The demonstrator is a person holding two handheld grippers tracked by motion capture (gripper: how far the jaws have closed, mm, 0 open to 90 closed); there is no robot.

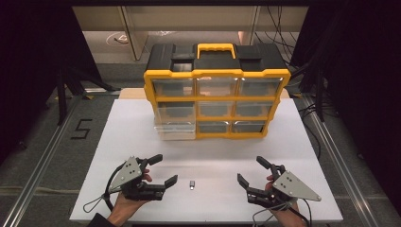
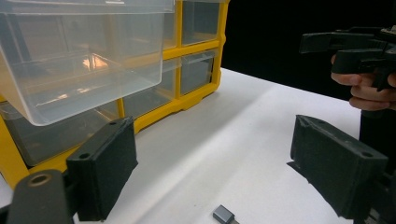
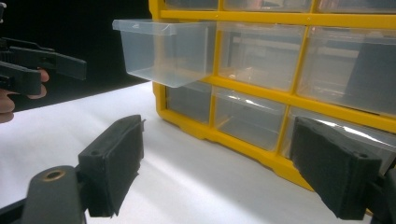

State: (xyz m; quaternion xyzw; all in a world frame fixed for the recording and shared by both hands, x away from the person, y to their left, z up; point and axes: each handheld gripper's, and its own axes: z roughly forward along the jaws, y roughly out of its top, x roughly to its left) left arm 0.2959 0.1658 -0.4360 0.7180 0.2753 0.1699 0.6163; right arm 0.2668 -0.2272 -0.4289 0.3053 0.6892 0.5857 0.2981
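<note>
I hold my left tongs [image 1: 164, 169] and right tongs [image 1: 253, 170] released and empty above the table [image 1: 132, 132], the small metal piece [image 1: 192, 184] lying between them, near the pulled-out drawer [image 1: 176, 127].

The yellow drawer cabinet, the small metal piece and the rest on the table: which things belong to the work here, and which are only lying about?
Belonging to the work:
- small grey metal piece, between the grippers
- pulled-out clear drawer of the yellow cabinet
- left gripper and right gripper, both open and holding nothing

Only lying about:
- black "5" mark on the floor
- cables beside the table
</note>
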